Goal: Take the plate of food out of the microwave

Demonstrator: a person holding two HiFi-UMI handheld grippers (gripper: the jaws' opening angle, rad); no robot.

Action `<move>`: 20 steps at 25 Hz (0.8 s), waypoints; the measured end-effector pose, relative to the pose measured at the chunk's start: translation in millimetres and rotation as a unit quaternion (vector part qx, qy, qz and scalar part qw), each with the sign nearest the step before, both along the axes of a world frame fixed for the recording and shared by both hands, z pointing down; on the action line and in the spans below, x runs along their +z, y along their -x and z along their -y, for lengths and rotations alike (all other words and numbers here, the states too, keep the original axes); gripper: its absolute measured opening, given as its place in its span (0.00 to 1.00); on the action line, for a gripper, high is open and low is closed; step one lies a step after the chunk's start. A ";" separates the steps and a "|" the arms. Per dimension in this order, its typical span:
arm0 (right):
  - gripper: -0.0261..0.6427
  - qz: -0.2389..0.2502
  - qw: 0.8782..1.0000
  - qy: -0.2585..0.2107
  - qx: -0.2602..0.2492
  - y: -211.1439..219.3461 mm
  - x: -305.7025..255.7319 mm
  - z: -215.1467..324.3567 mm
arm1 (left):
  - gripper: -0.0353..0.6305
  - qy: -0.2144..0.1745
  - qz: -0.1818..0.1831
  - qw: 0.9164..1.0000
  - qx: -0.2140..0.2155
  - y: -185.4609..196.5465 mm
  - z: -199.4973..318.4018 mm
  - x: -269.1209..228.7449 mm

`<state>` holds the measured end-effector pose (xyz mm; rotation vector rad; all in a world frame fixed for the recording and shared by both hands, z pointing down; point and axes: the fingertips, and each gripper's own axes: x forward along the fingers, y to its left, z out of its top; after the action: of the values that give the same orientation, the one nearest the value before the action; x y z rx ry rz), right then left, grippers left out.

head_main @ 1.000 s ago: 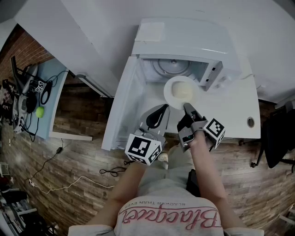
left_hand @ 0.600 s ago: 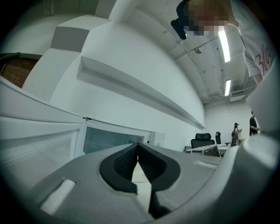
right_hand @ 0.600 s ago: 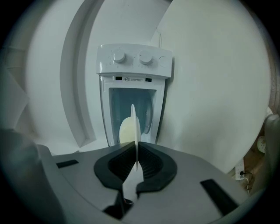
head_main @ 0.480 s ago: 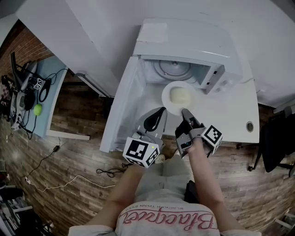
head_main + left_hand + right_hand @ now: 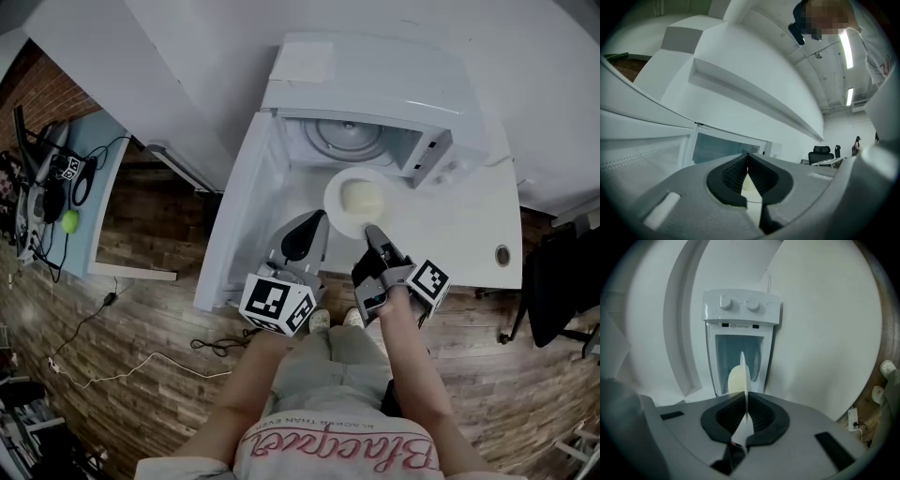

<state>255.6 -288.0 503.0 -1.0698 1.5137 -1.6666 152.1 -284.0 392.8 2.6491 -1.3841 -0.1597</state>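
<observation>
The right gripper fingers clamp the plate rim; the left gripper fingers rest together just beside it.

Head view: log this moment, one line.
right gripper shut on plate rim | plate outside open microwave | food on plate | left gripper shut, empty

- An office-like workroom is showing: a black office chair is standing right of the right hand-held gripper, past a white tabletop with a cable hole.
- Far left of the left hand-held gripper, a desk is carrying tangled cables.
- Plank flooring is lying below, and ceiling strip lights are glowing.
</observation>
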 end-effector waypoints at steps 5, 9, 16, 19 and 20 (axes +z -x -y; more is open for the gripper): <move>0.07 -0.002 1.000 0.003 -0.008 -6.7 -10.0 -0.2 | 0.06 -0.001 -0.007 1.000 -0.010 -0.9 3.3 -8.2; 0.07 0.001 1.000 -0.003 -0.007 -13.9 -21.9 0.9 | 0.06 -0.004 -0.011 1.000 -0.013 -3.3 5.0 -14.4; 0.07 0.001 1.000 -0.002 0.002 -26.0 -41.9 -2.4 | 0.06 -0.002 -0.008 1.000 -0.002 -11.3 4.1 -23.5; 0.07 0.003 1.000 -0.005 0.004 -28.9 -50.3 -3.3 | 0.06 -0.005 -0.006 1.000 0.000 -13.5 2.7 -28.2; 0.07 0.003 1.000 -0.006 0.004 -29.6 -53.0 -3.6 | 0.06 -0.006 -0.006 1.000 0.001 -14.1 2.3 -30.1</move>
<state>285.2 -284.4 449.9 -1.0620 1.5116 -1.6525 166.2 -286.3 362.7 2.6551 -1.3826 -0.1842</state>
